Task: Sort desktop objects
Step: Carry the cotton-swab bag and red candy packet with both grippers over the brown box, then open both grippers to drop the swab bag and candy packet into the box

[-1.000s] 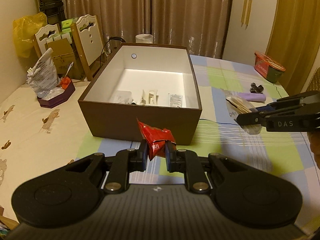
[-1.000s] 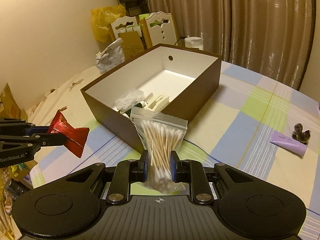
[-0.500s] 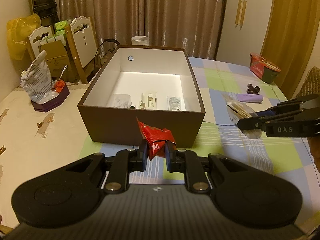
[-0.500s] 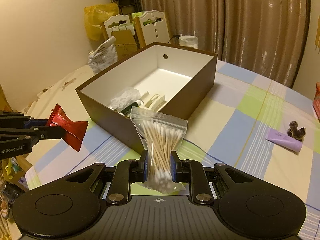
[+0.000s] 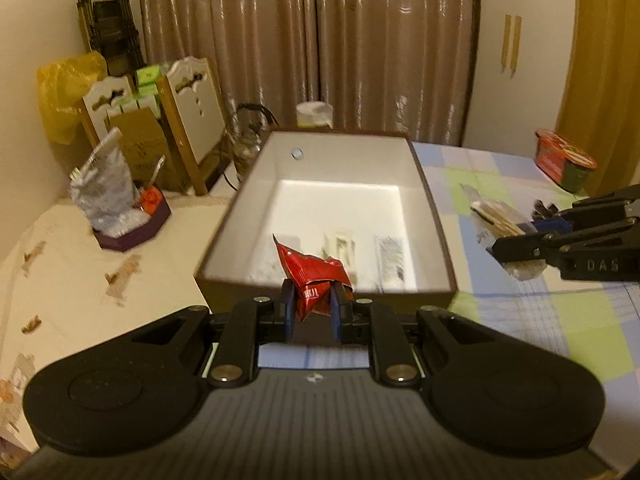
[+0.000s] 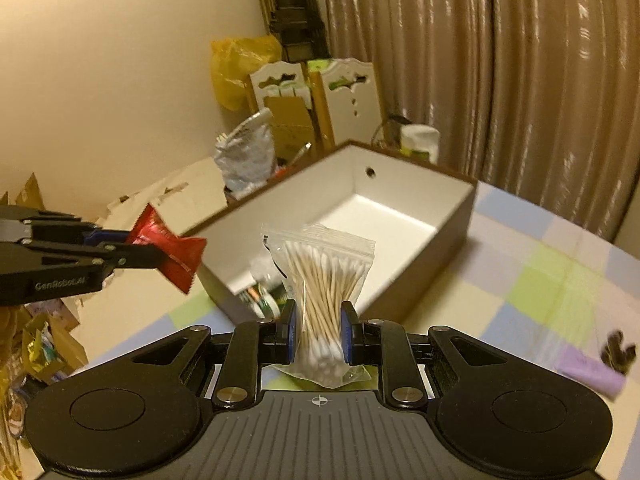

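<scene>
My left gripper [image 5: 312,312] is shut on a red snack packet [image 5: 312,272], held just above the near rim of the brown box [image 5: 436,216]. From the right wrist view the same packet [image 6: 172,248] hangs near the box's left corner. My right gripper [image 6: 318,334] is shut on a clear zip bag of cotton swabs [image 6: 326,280], raised in front of the box [image 6: 440,248]. In the left wrist view that right gripper [image 5: 508,250] sits to the right of the box with the swab bag [image 5: 496,216]. Several small items lie on the box's white floor.
A purple tube [image 6: 588,368] and a dark clip [image 6: 618,350] lie on the checked tablecloth at right. A red bowl [image 5: 564,160] stands far right. A purple tray with a foil bag [image 5: 108,200] sits left of the box. Chairs and curtains stand behind.
Both grippers have risen and moved forward toward the box; the red packet now hangs over the box's near rim, and the swab bag is higher and closer to the box.
</scene>
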